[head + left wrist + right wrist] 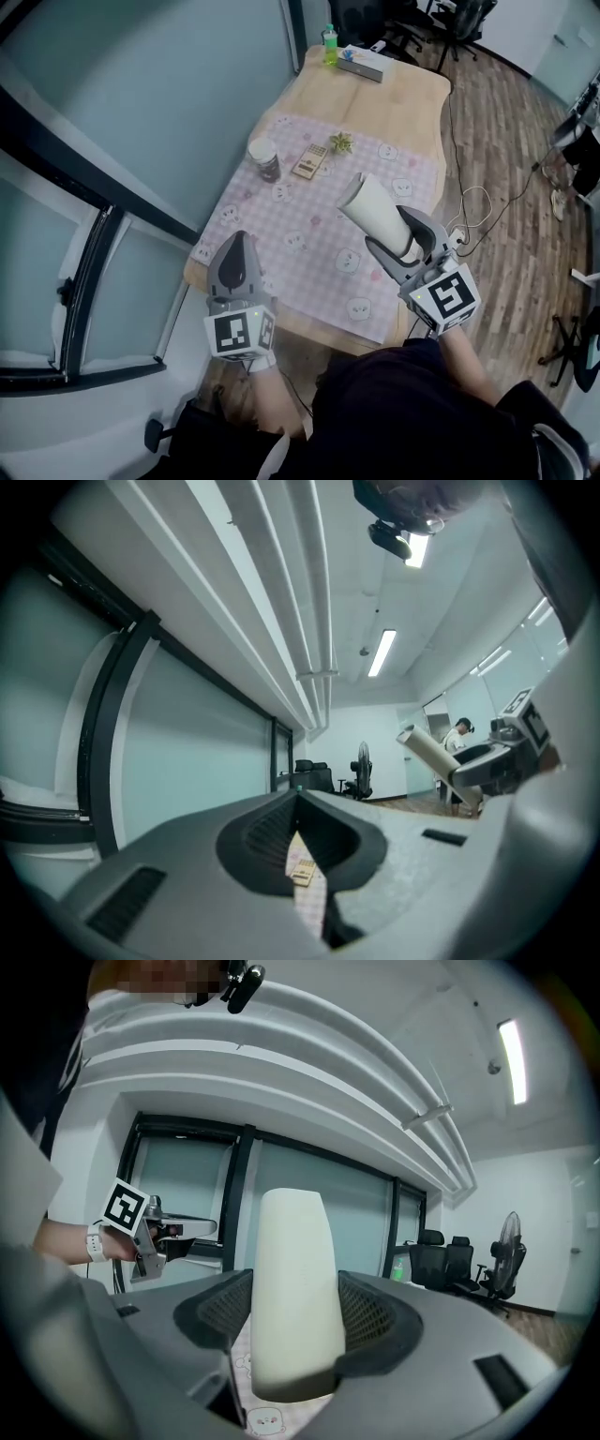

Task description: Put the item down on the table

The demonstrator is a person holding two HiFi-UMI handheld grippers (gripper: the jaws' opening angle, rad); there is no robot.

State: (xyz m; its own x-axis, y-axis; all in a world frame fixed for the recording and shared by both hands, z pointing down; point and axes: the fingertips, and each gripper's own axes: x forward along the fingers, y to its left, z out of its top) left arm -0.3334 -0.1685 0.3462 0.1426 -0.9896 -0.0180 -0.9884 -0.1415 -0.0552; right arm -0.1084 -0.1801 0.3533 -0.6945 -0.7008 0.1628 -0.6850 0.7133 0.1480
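Cream tube, plain-sided, roughly cylindrical: the task's item. It is held clear above the right part of the pink checked cloth on the wooden worktop, tilted, with its free end towards the far left. The right gripper is clamped on the near part, one pad on each side; the right gripper view shows the tube filling the gap between the jaws. The left gripper is closed on nothing, over the near left edge of the cloth, well apart from the tube.

Handling, as judged:
- The cloth beneath the tube looks bare, so lowering there seems safest, short of the lidded cup, the small wooden piece and the little plant farther off.
- A round tube laid on its side is likely to roll, so bring it level and touching the cloth before the jaws part, or stand it on end.
- Open only once the tube bears its own weight, then draw back along its length, not sideways.

Not made out:
- the tube's near end, buried in the gripper
- whether the tube is hollow right through
- how high the tube hangs above the cloth
- markings on the wooden piece, too small to read
- the worktop's near edge, covered by the grippers and the person's body
- the green bottle and box at the far end, where no detail is legible
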